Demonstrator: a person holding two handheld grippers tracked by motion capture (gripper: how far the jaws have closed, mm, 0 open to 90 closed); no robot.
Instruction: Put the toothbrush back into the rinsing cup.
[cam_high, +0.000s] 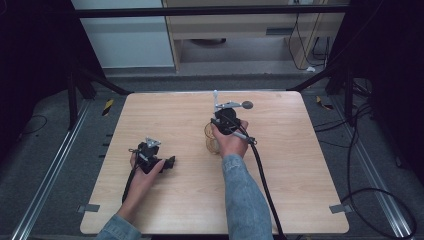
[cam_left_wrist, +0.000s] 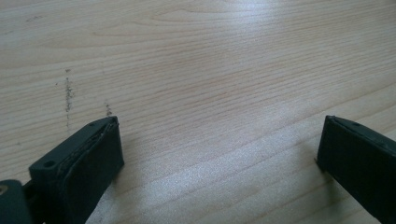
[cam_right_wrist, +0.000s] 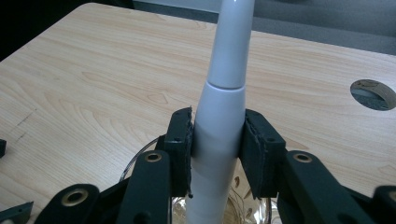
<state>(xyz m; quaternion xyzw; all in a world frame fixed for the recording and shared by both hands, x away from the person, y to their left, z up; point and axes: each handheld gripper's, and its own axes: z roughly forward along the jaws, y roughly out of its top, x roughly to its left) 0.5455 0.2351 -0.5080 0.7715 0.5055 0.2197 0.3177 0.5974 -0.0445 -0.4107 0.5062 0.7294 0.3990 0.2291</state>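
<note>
My right gripper (cam_right_wrist: 217, 135) is shut on a white, slim handle-like object (cam_right_wrist: 223, 107) that stands upright and tapers toward the top. It is held just over a clear glass (cam_right_wrist: 154, 154) whose rim shows below the jaws. From above, the right gripper (cam_high: 225, 119) is near the table's middle, the white object (cam_high: 215, 100) sticks up beyond it, and the glass (cam_high: 211, 137) sits just left of the hand. My left gripper (cam_high: 167, 162) rests low at the front left, and in its own view it is the left gripper (cam_left_wrist: 219, 140) standing open over bare wood.
The wooden table (cam_high: 165, 200) has a round cable hole (cam_right_wrist: 372, 94) toward its far side. A black cable (cam_high: 263, 175) trails from the right gripper to the front edge. Dark frame posts and floor cables surround the table.
</note>
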